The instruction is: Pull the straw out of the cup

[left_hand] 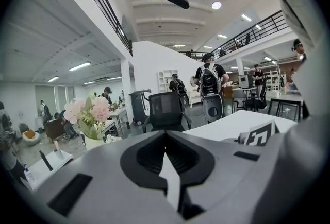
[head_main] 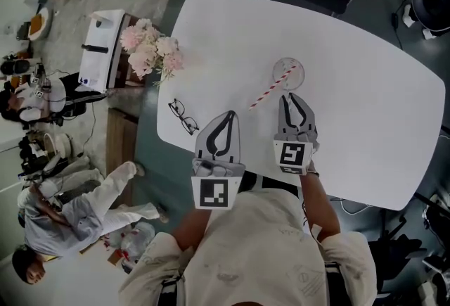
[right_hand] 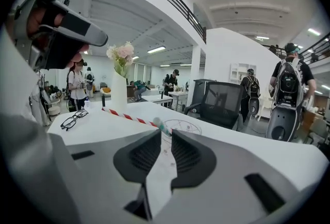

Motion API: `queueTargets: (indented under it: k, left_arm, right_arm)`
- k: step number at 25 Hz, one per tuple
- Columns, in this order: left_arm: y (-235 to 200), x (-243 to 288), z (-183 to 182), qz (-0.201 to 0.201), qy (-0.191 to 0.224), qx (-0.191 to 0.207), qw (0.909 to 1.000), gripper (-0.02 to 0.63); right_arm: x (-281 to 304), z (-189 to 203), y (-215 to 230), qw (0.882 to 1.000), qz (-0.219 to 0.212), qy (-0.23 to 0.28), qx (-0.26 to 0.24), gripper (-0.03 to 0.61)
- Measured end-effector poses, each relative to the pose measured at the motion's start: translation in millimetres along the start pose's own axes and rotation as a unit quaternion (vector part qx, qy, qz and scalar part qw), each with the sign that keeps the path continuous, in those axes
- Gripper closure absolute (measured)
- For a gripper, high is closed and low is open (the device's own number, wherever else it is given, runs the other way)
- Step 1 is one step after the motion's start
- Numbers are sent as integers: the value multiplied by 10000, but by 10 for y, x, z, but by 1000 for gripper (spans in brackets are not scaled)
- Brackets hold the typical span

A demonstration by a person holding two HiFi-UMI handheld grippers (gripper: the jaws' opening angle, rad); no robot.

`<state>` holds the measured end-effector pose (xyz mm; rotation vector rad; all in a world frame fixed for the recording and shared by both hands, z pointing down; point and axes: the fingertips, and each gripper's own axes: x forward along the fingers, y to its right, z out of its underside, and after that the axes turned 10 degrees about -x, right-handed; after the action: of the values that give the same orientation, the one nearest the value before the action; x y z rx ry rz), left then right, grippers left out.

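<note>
Judging by how things lie, we are only at the approach and the pull itself has not begun. The red-and-white striped straw (head_main: 271, 90) has its far end inside the clear cup (head_main: 285, 65), which stands towards the far side of the white counter (head_main: 365, 129). From there the straw leans out over the rim, down and to the left, towards us. Our right tongs (head_main: 290, 97) sit just on the near side of the cup, pointing at it. In the right gripper view their jaws stand a narrow way apart, and only bare counter shows in the gap. The cup (right_hand: 185, 126) and the lower end of the straw (right_hand: 129, 116) lie just beyond the tips, so we hold nothing there. Our left tongs (head_main: 228, 115) rest nearer to us and to the left, well short of the cup. Their jaws are brought together at the tips with nothing between them, which the left gripper view confirms. A pair of glasses (head_main: 184, 117) lies near the left edge of the counter, and a bunch of pink flowers (head_main: 151, 51) stands off its far left corner; both are clear of the work. We judge that everything remains to be done. One pair of tongs has to close on the free length of the straw, perhaps with the other steadying the cup, and then draw the straw up and out until its end clears the rim.
</note>
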<state>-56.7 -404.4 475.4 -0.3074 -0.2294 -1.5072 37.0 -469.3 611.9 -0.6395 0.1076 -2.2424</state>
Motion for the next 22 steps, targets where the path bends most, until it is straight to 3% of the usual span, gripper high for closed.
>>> queueTargets:
  k: [6, 11, 13, 22]
  left_arm:
    - [-22, -21, -10, -23, 20, 9, 10000, 611]
    - [-41, -127, 3, -67, 102, -126, 9998, 611]
    - [-29, -188, -13, -22, 130, -10, 9999, 611]
    - [19, -397, -160, 199, 564, -49, 9982, 611]
  right_arm:
    - [-12, -13, 14, 9999, 123, -32, -82, 554]
    - [-71, -49, 3, 9997, 206, 3, -135, 557]
    - [-129, -84, -1, 9995, 251, 24, -164, 557]
    - [-452, -277, -20, 9978, 554, 118, -332, 557]
